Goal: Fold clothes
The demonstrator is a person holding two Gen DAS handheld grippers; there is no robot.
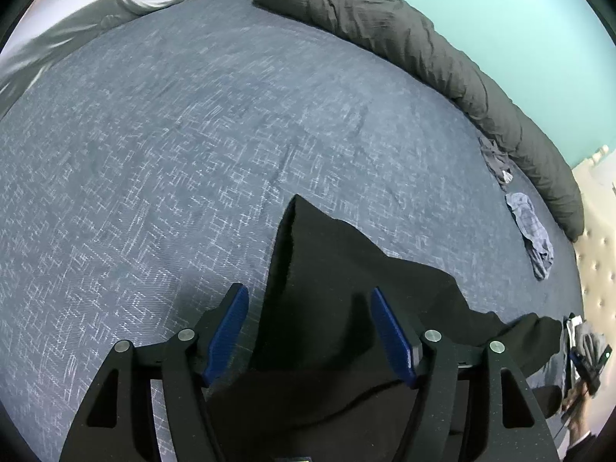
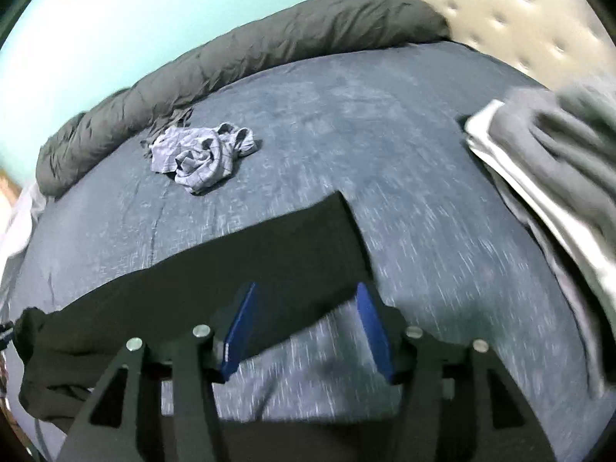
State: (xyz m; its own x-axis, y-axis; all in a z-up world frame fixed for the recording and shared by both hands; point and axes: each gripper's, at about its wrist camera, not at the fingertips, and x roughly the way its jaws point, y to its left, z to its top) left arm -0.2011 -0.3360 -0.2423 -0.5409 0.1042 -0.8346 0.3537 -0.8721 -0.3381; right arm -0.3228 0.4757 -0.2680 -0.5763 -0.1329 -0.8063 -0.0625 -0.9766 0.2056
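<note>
Black garment spread on the bed, both grippers hovering wide open over it.

In the left wrist view, the left gripper has its blue fingers parted, gripping nothing, with a peaked fold of the black cloth rising toward 12 o'clock between them. In the right wrist view, the right gripper is likewise spread, the garment's corner lying between its fingers and stretching off toward 9 o'clock. A crumpled grey-blue garment lies at 11 o'clock, just beside the rolled dark duvet. A stack of folded grey clothes sits at 2 o'clock.
</note>
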